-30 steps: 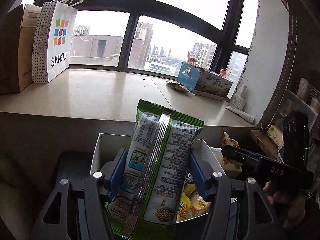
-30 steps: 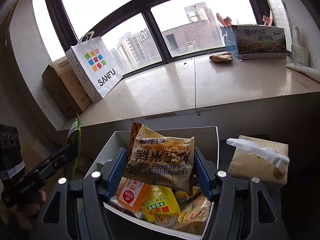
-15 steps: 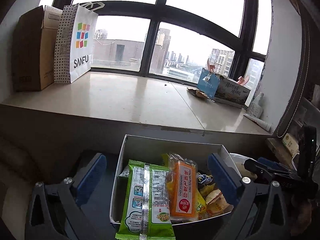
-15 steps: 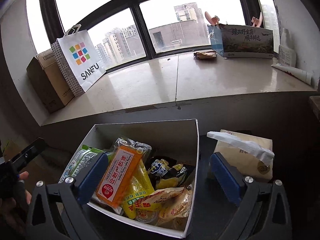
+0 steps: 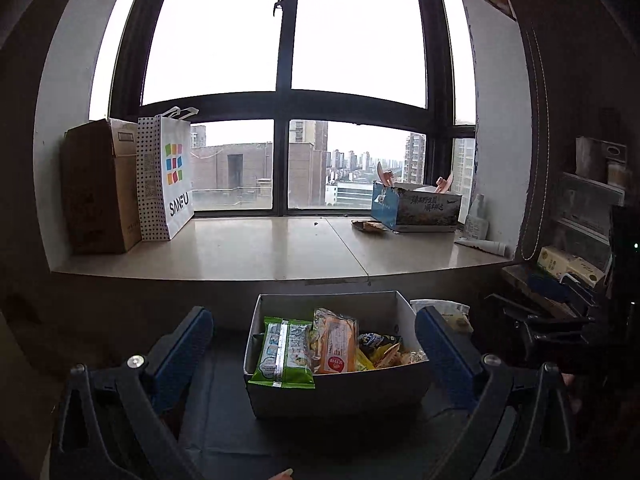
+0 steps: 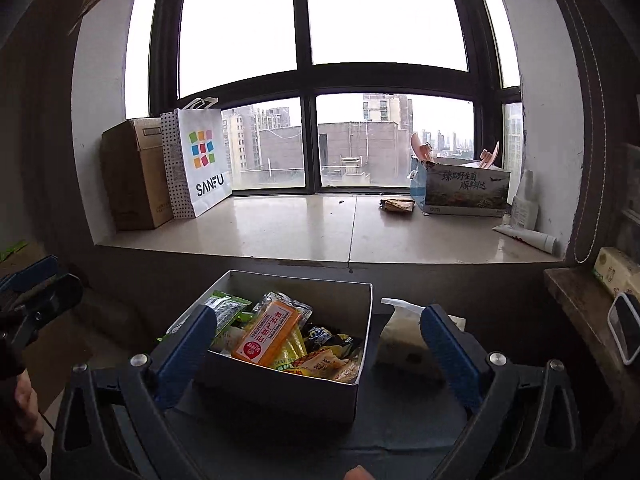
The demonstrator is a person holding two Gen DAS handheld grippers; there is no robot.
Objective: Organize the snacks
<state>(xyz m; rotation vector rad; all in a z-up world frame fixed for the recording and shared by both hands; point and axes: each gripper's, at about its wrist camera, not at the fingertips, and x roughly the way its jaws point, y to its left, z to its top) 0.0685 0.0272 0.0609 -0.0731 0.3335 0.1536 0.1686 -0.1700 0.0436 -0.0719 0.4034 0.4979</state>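
A white open box (image 5: 336, 394) (image 6: 280, 394) stands on a dark surface below the window sill, full of snack packets. A green packet (image 5: 284, 354) lies at its left side, its end over the front rim; it shows behind my right gripper's left finger (image 6: 230, 308). An orange packet (image 5: 336, 346) (image 6: 266, 338) lies beside it, with yellow and dark packets to the right. My left gripper (image 5: 314, 350) is open and empty, held back from the box. My right gripper (image 6: 316, 346) is open and empty too.
A tissue pack (image 6: 404, 340) (image 5: 444, 312) lies right of the box. On the sill stand a brown carton (image 5: 100, 188), a SANFU paper bag (image 5: 168, 180) and a blue printed box (image 5: 416, 206). A shelf with small boxes (image 5: 568, 266) is at the right.
Both grippers opened and let go of their packets, the green one and a yellow one, which now lie in the box. Both grippers drew back and away from the box.
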